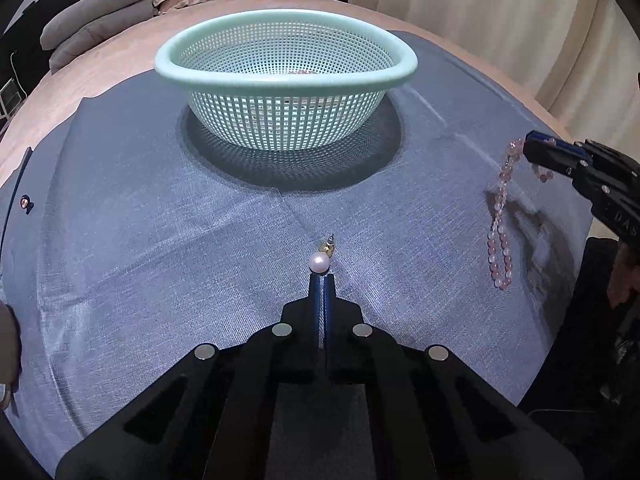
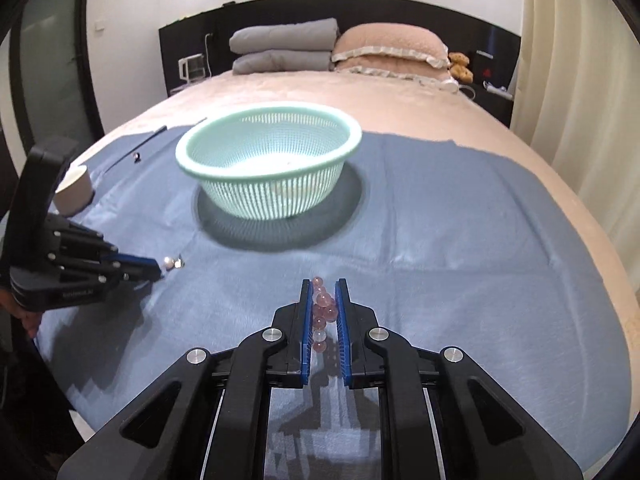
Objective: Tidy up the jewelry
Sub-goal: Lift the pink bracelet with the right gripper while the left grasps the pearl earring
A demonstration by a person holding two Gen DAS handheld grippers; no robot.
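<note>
The left gripper (image 1: pixel 322 278) has its jaws together, and they pinch the end of a pearl earring (image 1: pixel 319 261). The pearl and its gold part stick out just past the tips, above the blue cloth (image 1: pixel 160 240).

The right gripper (image 2: pixel 323 292) has its jaws clamped on a pink bead bracelet (image 2: pixel 322 308). In the left wrist view the bracelet (image 1: pixel 500 224) hangs down from the tips as a long loop, and its lower end is close to the cloth; I cannot tell if it touches.

Beyond both grippers a green basket (image 1: pixel 280 68) stands upright on the cloth, well apart from both pieces. The cloth lies on a bed (image 2: pixel 400 104) with pillows (image 2: pixel 392 50) at the far end. A small white cup (image 2: pixel 74 190) stands at the left edge of the cloth.
</note>
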